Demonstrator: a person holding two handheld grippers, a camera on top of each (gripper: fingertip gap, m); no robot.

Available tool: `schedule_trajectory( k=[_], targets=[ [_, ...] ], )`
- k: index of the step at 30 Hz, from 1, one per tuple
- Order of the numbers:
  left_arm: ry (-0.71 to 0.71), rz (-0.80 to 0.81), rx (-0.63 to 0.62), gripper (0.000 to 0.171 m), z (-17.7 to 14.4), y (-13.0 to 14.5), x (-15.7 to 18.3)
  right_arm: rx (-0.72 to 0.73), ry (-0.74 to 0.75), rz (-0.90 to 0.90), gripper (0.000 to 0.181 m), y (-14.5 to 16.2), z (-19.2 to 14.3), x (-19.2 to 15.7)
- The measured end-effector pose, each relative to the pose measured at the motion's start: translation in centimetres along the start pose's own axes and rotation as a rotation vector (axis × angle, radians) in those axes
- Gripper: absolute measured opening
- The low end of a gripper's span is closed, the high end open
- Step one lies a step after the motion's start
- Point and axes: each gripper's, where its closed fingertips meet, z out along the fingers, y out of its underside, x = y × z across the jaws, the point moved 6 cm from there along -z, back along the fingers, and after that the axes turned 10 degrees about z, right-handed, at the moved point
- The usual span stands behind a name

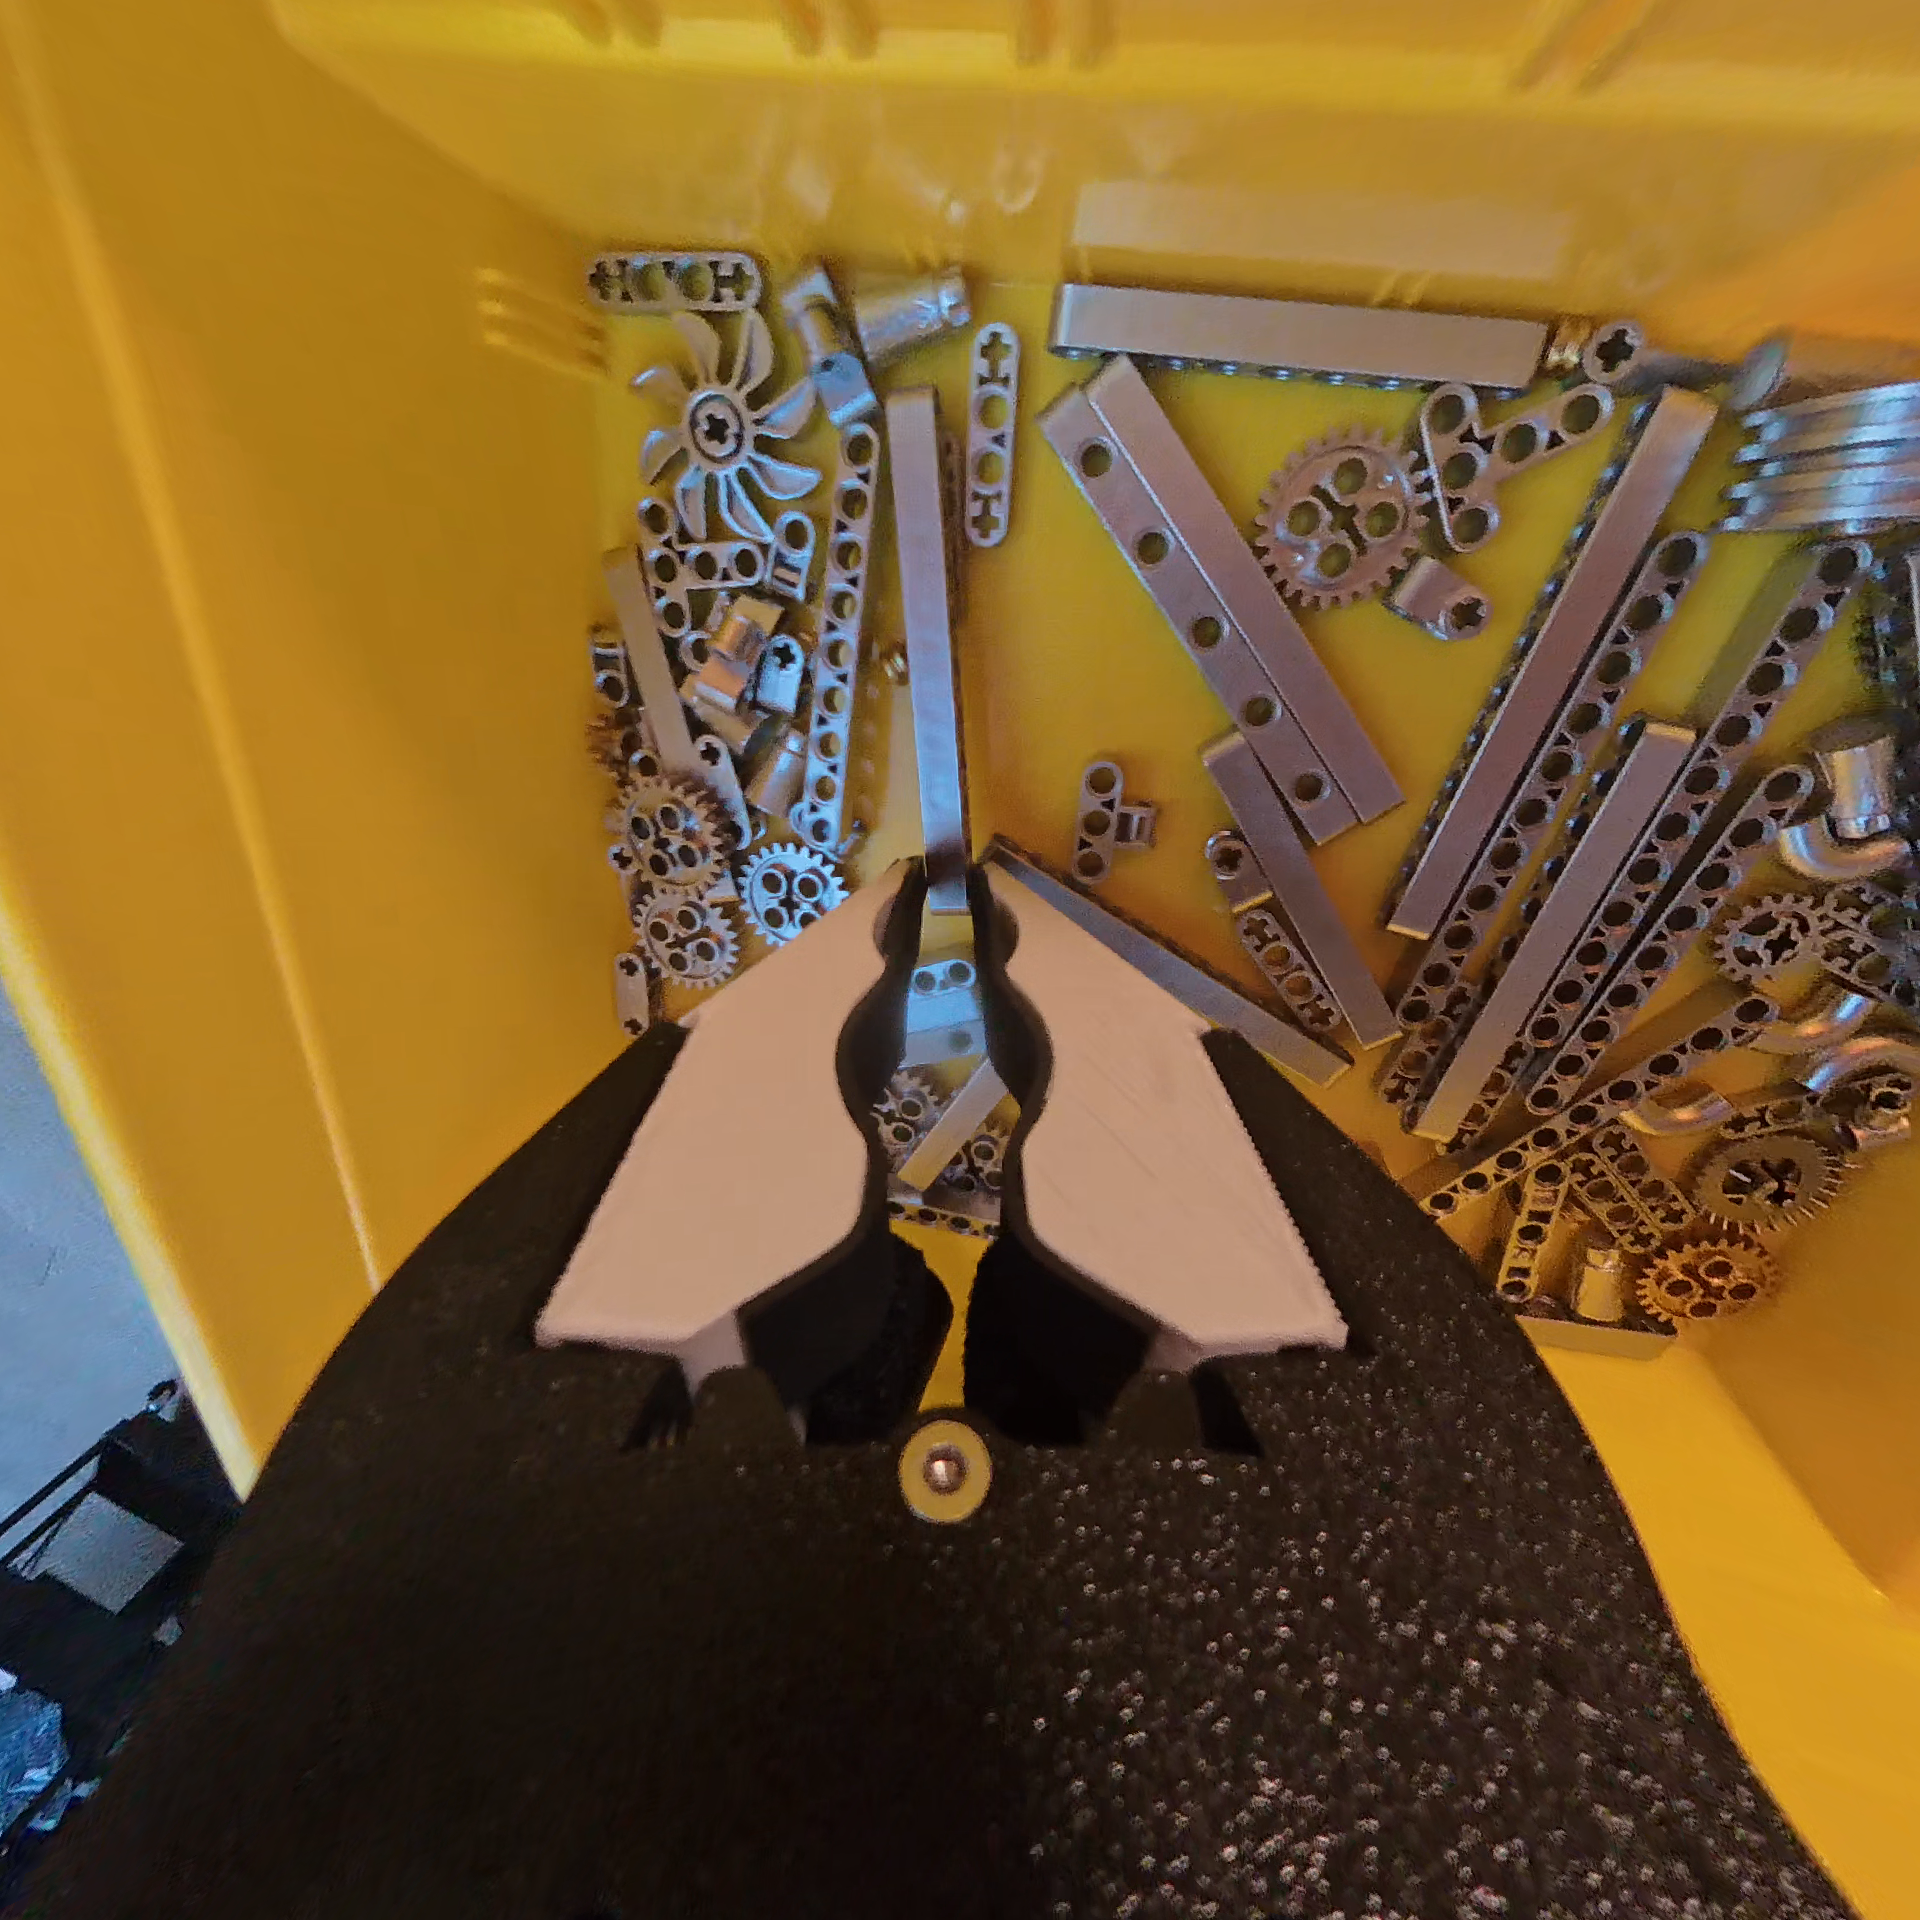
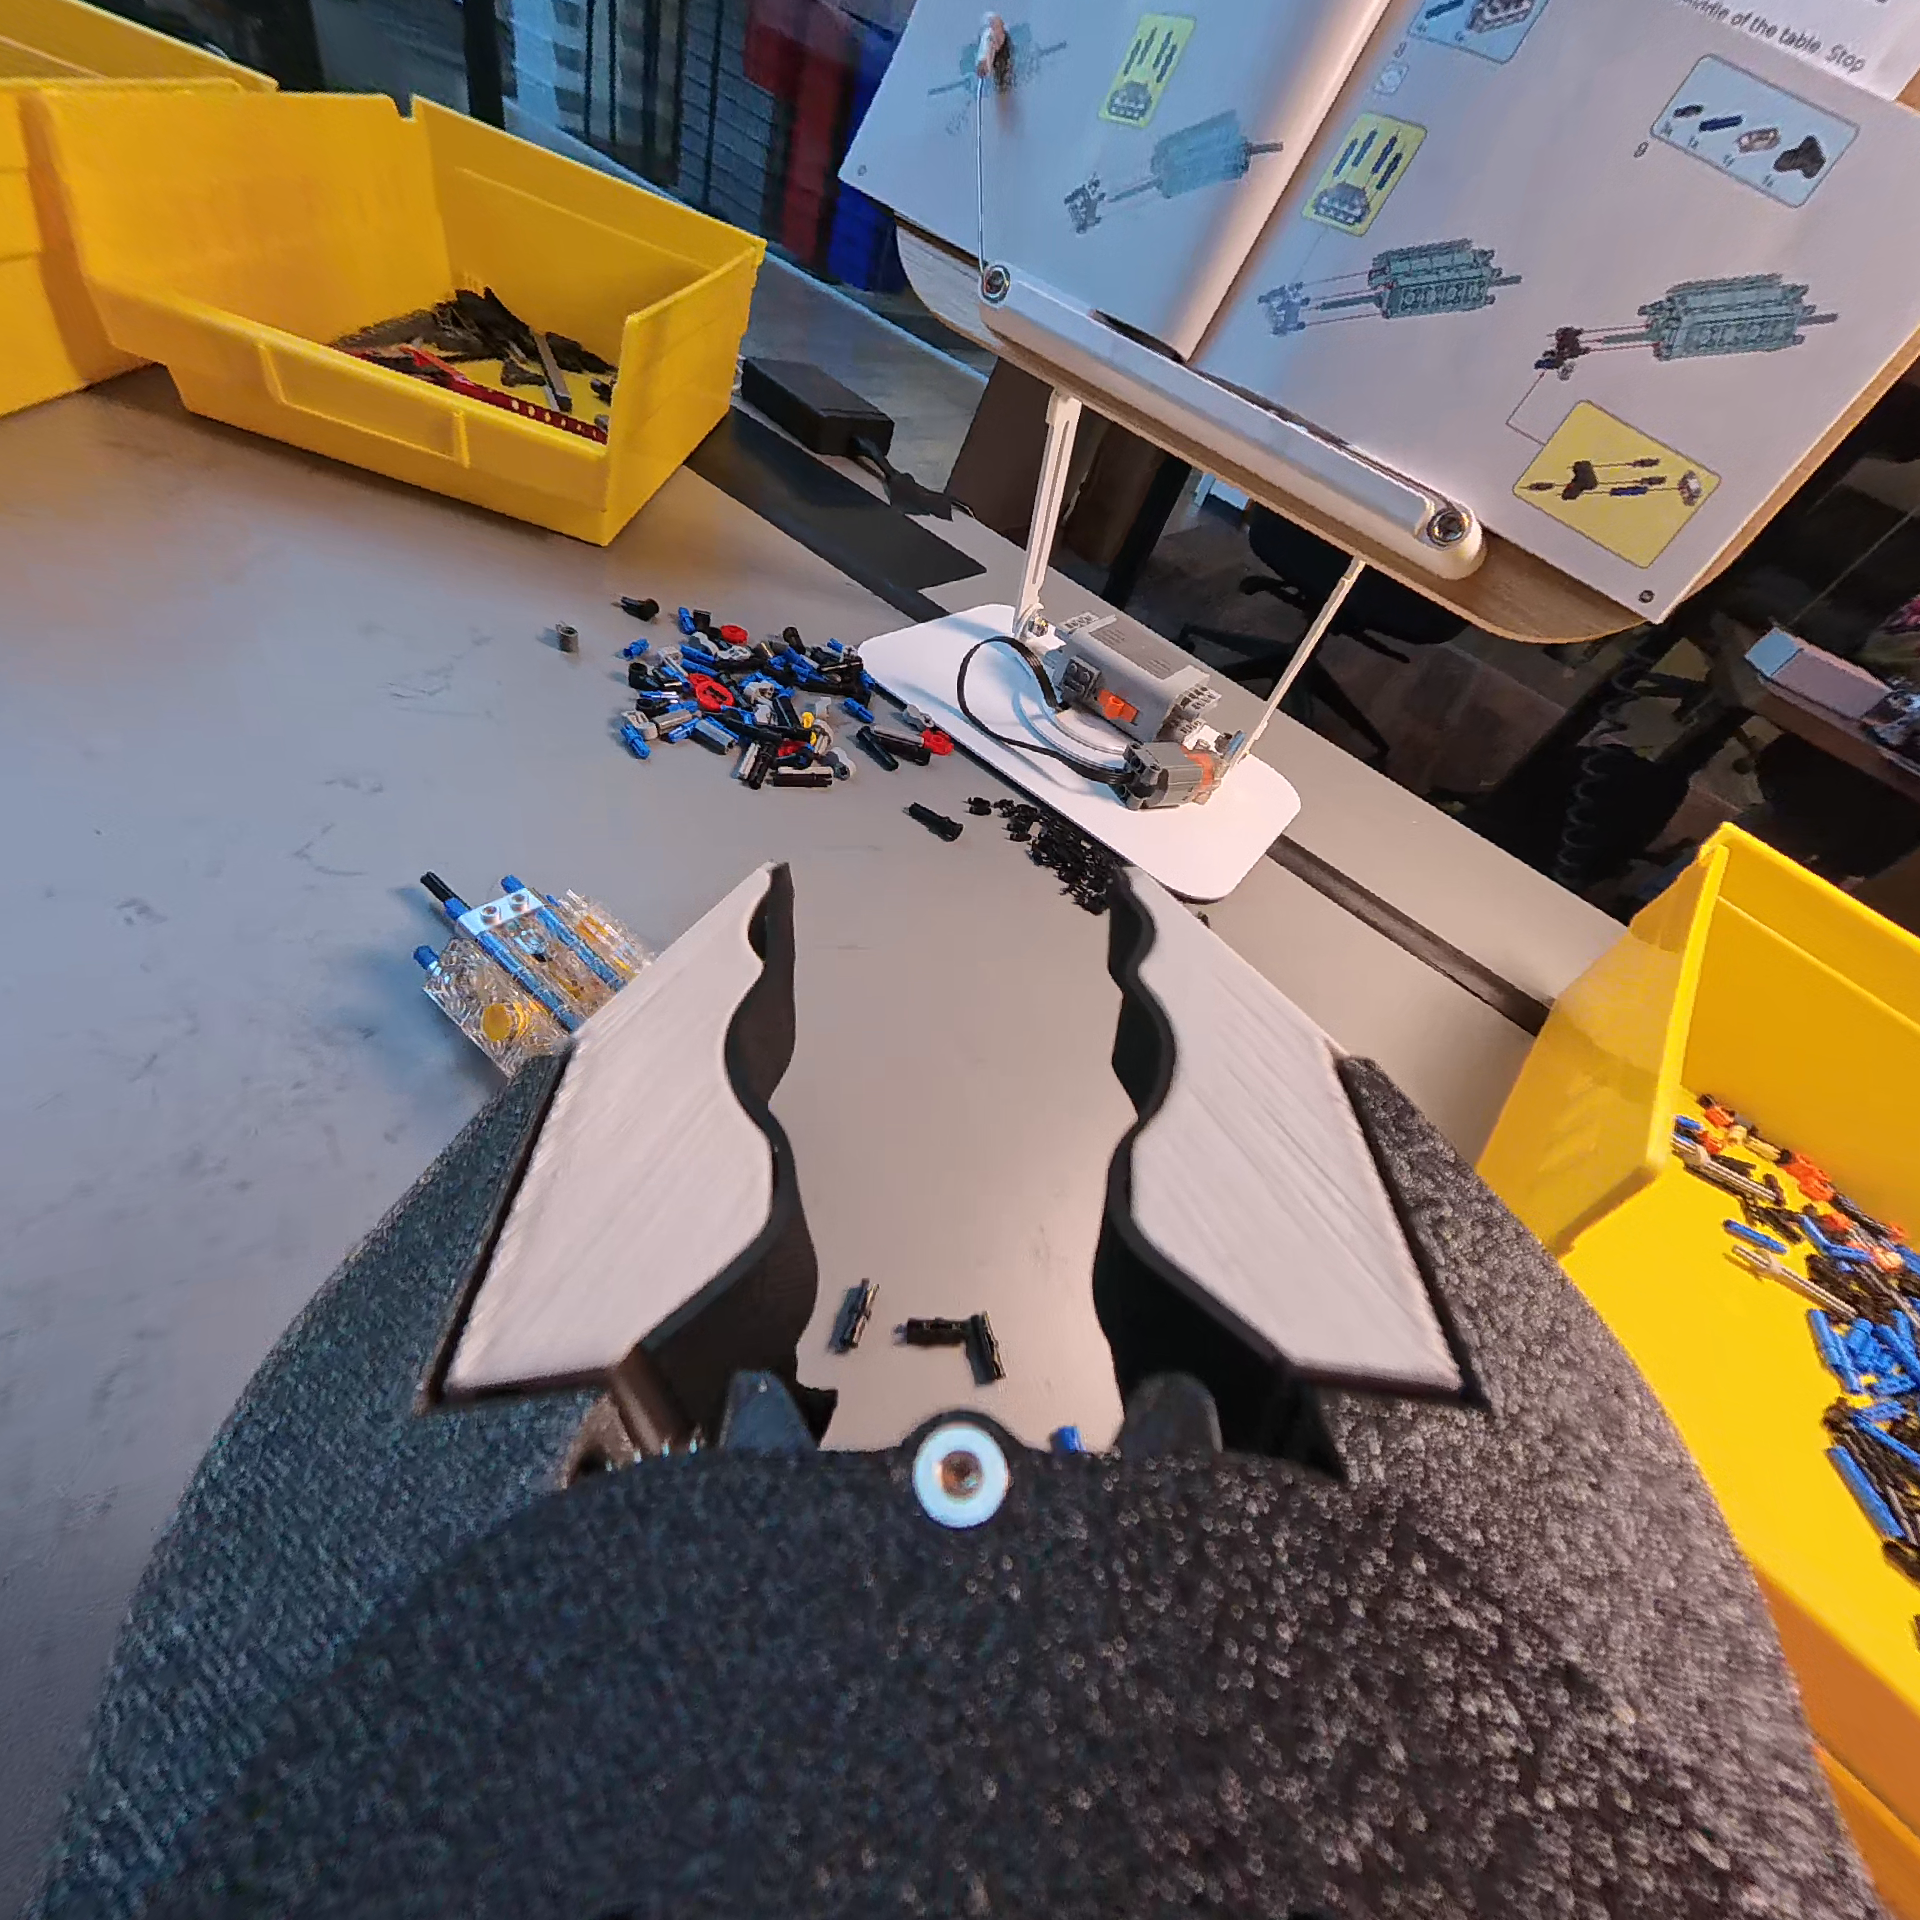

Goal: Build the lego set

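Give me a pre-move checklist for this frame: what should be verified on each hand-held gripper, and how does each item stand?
1. Left hand-held gripper closed on a part: ok, its tips pinch the near end of a long grey beam.
2. Beam clear of neighbours: not ok, it lies among gears and other beams in the yellow bin.
3. Grip firmness: cannot tell, only the beam's end sits between the tips.
4. Right hand-held gripper empty: ok, jaws wide apart with bare table between them.
5. Clear assembly clear of the right gripper: cannot tell, the left finger hides its near edge.
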Motion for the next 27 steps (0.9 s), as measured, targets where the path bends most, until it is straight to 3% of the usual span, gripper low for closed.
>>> schedule_trajectory(
  k=[10, 15, 22, 25, 27],
  targets=[
    [-0.133, -0.048, -0.002, 0.011, -1.4, 0.0, -1.6, -0.004, 0.023, 0.017, 0.059, 0.6, -0.8, 0.5],
    [-0.032, -0.003, 0.052, 0.014, -1.8, -1.0, 0.3, 0.002, 0.018, 0.02, 0.059, 0.7, -0.8, 0.5],
    [0.216, 0.074, 0.126, 0.026, -1.4, -3.0, 5.1, 0.005, 0.026, 0.029, 0.059, 1.0, -1.2, 0.8],
    [0.191, 0.123, 0.1, 0.026, -0.4, -3.5, 6.0, 0.004, 0.033, 0.037, 0.058, 1.2, -1.4, 0.9],
    [0.17, 0.132, 0.107, 0.017, -0.5, -3.8, 6.0, -0.001, 0.034, 0.036, 0.058, 1.3, -1.5, 0.9]
  ],
)
